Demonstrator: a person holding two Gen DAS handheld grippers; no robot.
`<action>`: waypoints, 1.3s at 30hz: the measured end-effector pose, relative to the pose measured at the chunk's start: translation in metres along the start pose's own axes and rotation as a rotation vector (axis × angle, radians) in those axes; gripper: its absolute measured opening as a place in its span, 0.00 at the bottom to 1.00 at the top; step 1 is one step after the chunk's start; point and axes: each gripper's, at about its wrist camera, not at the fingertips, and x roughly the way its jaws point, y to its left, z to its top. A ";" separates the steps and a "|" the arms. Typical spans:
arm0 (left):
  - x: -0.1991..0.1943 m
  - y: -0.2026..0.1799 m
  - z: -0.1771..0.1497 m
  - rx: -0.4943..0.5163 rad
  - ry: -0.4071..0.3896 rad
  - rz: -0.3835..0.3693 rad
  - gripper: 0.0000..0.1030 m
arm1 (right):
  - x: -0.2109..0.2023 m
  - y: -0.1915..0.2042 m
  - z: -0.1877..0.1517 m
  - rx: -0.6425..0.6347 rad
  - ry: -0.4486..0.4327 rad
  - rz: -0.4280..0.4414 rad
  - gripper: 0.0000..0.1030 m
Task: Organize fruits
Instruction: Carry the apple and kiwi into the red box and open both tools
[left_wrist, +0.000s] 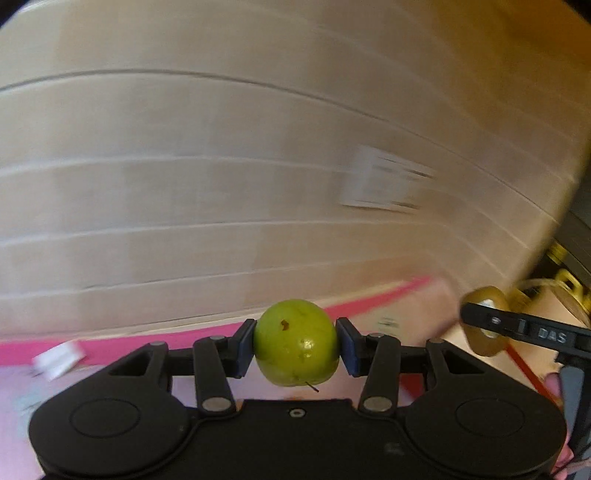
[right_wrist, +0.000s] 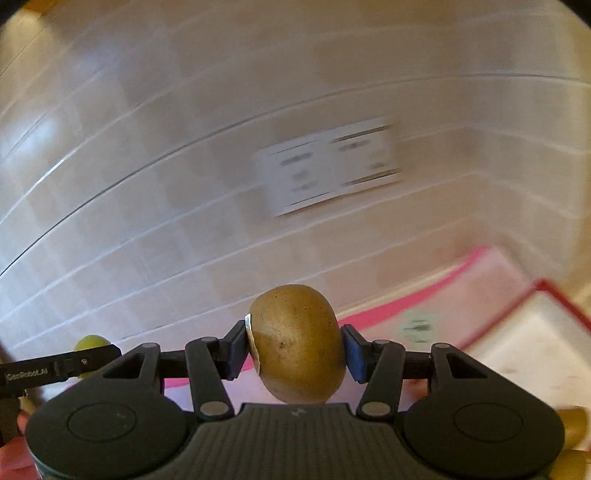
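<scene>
The left gripper (left_wrist: 296, 345) clamps a green apple (left_wrist: 296, 341) above the pink mat (left_wrist: 110, 343). The right gripper (right_wrist: 295, 347) grips a brown fruit (right_wrist: 298, 341), perhaps a kiwi, above that mat.
</scene>
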 end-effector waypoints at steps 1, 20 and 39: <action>0.008 -0.016 0.001 0.029 0.010 -0.022 0.53 | -0.008 -0.013 0.002 0.020 -0.008 -0.024 0.53; 0.202 -0.221 -0.018 0.168 0.292 -0.341 0.54 | -0.028 -0.215 -0.020 0.249 0.074 -0.268 0.53; 0.289 -0.230 -0.052 0.174 0.420 -0.338 0.54 | 0.056 -0.266 -0.049 0.430 0.170 -0.241 0.54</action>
